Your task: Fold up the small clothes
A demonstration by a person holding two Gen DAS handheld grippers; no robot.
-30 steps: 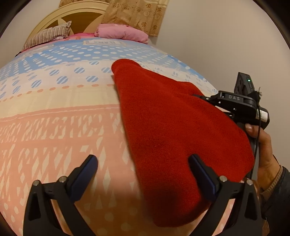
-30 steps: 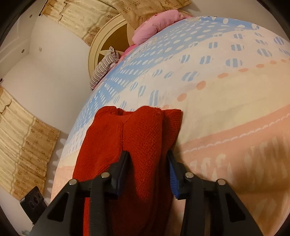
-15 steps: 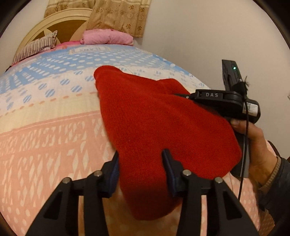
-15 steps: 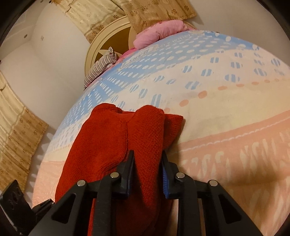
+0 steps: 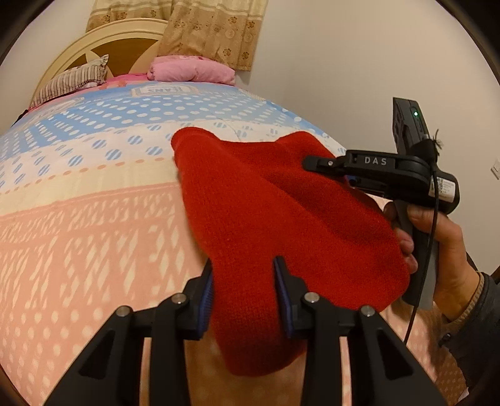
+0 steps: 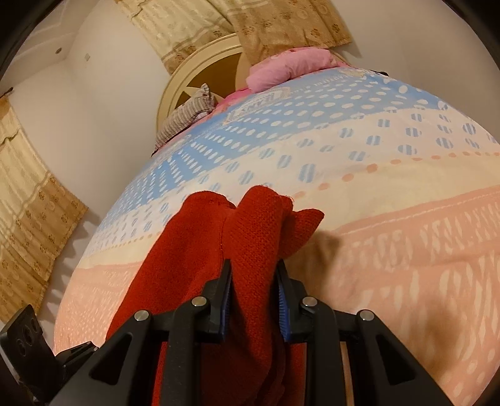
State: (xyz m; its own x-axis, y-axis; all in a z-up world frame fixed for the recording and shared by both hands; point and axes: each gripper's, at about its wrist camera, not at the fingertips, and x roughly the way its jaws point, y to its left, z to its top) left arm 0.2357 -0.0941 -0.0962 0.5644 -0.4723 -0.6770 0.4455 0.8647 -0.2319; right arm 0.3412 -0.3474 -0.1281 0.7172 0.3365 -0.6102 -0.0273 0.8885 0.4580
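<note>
A red knit garment [image 5: 281, 218] hangs lifted above the patterned bed cover [image 5: 78, 234]. My left gripper [image 5: 245, 290] is shut on its near edge, and cloth droops below the jaws. My right gripper [image 6: 253, 289] is shut on a bunched part of the same garment [image 6: 250, 237]. In the left wrist view the right gripper [image 5: 315, 164] comes in from the right, held by a hand [image 5: 437, 243], its fingertips buried in the cloth. The garment's far end rests against the bed.
A striped pillow [image 5: 72, 84] and a pink folded blanket [image 5: 190, 70] lie at the cream headboard [image 5: 93, 47]. Beige curtains [image 5: 212, 28] hang behind. A white wall is close on the right. The left gripper's body [image 6: 25, 340] shows at the lower left of the right wrist view.
My left gripper, open a second ago, closed on the garment's near edge. Both grippers have risen, lifting the garment off the bed. The right gripper kept its hold.
</note>
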